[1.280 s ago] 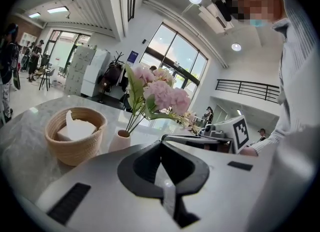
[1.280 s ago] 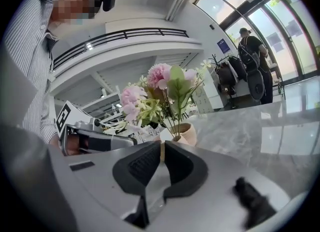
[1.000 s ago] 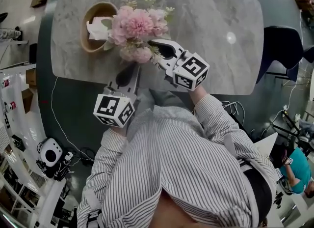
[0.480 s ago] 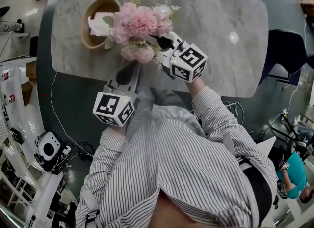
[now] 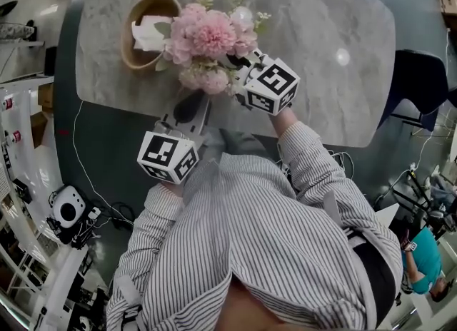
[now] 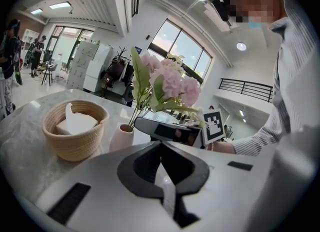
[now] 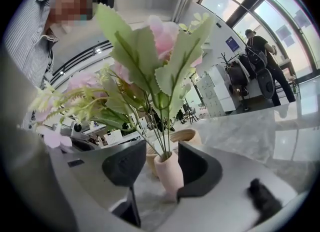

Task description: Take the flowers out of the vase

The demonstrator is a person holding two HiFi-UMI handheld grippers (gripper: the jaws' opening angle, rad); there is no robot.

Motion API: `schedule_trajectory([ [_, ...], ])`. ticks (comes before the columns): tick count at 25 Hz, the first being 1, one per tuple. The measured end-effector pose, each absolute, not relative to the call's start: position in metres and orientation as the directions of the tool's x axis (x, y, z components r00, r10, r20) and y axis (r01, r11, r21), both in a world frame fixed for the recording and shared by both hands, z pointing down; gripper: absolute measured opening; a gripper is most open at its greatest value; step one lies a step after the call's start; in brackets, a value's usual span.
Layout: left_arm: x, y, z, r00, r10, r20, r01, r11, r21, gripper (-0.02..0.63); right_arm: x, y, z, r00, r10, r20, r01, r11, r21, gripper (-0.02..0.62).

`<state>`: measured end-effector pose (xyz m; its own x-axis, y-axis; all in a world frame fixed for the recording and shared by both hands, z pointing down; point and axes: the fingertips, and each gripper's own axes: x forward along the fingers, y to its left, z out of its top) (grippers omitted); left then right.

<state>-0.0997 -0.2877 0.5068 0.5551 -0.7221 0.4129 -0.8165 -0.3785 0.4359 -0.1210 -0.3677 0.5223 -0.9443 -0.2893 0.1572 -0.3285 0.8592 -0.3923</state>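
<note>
With your right tongs released, jaws just opened either side of the pink vase on the desk, clamp its body squarely, then open your clenched, empty left tongs for the flowers standing in it.

The right gripper has its jaws wide apart, they have just been opening. The pink vase stands between them on the marble table, nearer to the right jaw. Green stems rise from it to the flowers above, and a basket stands behind it.
</note>
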Motion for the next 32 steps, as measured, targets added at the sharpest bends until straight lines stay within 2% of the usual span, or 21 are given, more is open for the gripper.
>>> schedule_trajectory([
  [10,-0.110,-0.280,0.510,0.546,-0.727,0.416,-0.820,-0.363,0.442,0.012,-0.131,-0.367,0.519,-0.952,-0.289,0.101,-0.304,0.860,-0.410,0.191],
  [21,-0.118,-0.278,0.512,0.541,-0.738,0.404,-0.822,-0.362,0.439,0.012,-0.132,-0.369,0.524,-0.933,-0.333,0.136,-0.360,0.857,-0.369,0.085],
  [32,-0.127,-0.293,0.495,0.545,-0.741,0.392,-0.820,-0.373,0.434,0.012,-0.136,-0.384,0.516,-0.904,-0.382,0.194,-0.427,0.834,-0.349,0.039],
])
